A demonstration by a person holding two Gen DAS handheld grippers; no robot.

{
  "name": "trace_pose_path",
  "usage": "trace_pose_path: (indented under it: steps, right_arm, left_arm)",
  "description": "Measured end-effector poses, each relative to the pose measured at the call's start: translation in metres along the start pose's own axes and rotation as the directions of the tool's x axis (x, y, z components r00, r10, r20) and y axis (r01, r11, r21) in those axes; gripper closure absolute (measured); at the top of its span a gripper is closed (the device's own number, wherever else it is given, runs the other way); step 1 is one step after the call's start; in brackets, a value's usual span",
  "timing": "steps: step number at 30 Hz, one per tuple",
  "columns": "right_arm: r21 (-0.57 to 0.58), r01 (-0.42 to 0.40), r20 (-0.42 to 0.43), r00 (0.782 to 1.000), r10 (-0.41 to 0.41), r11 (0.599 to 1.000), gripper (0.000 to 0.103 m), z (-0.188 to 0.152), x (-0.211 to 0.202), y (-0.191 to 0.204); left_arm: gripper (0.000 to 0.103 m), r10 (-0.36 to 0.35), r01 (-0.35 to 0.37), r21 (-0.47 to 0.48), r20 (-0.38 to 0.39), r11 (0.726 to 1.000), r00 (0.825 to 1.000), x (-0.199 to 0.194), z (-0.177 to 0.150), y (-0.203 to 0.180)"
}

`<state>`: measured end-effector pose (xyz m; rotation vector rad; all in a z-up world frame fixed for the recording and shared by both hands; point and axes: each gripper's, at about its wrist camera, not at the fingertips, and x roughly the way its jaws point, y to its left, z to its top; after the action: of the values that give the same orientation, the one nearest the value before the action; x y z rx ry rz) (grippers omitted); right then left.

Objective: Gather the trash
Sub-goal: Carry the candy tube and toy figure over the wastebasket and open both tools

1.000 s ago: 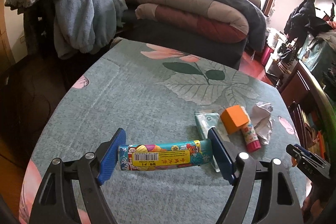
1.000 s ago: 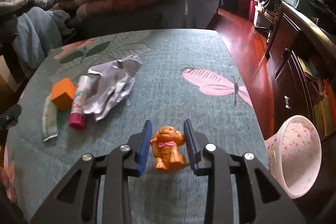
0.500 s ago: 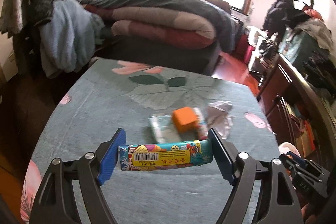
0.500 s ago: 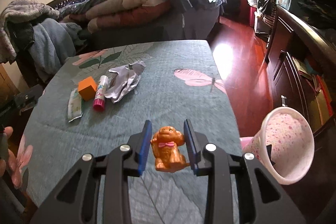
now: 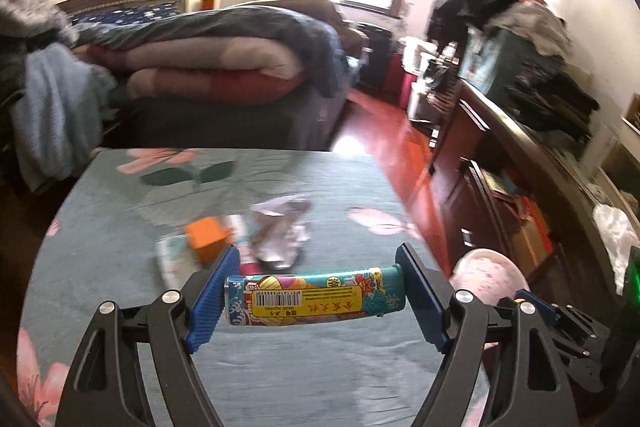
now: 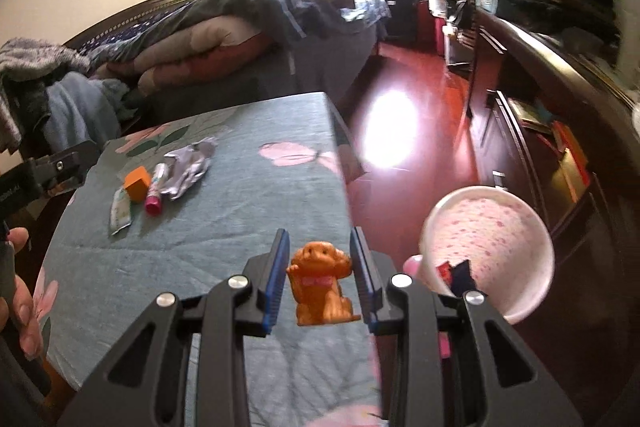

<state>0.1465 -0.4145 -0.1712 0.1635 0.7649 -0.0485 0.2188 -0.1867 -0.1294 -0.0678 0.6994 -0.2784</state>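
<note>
Tube label: the colourful tube is carrying a yellow panel with a barcode, "JF-5" and "MADE IN CHINA" beneath it; the larger characters are not readable with confidence.
Left gripper: it is standing wide, blue pads pressing on both ends of the tube, which is lying crosswise between them above the table.
Right gripper: it is standing fairly narrow, pads clamping the orange dog figurine upright by its sides, over the table's right edge.
Pose: both grippers are pointing forward and downward.
Bin: the pink-flowered wastebasket is sitting on the red floor just right of the table, some scraps lying inside.
Remaining on table: a crumpled silver wrapper, a pink-capped stick, an orange block and a flat packet are lying clustered; their print is too blurred to read.
Hand: fingers are showing at the left edge of the right wrist view.
</note>
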Motion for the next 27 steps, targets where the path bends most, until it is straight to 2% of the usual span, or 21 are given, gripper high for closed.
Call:
trace_pose_path:
  steps: [8,14,27]
  right_arm:
    - [0.080,0.068,0.014,0.998,-0.069,0.994,0.071,-0.005,-0.011,-0.056]
    - [0.131,0.117,0.019,0.993,-0.121,0.984,0.071,-0.007,-0.013,-0.093]
    - [0.237,0.192,-0.002,0.980,-0.197,0.952,0.072,-0.013,0.005,-0.171]
  left_arm:
    - [0.023,-0.113,0.114,0.087,-0.015,0.990,0.993,0.016,0.005,-0.069]
    - [0.023,-0.172,0.176,0.140,-0.041,0.974,0.984,0.034,0.005,-0.113]
    - [0.023,-0.274,0.299,0.220,-0.138,0.928,0.952,0.087,-0.006,-0.198]
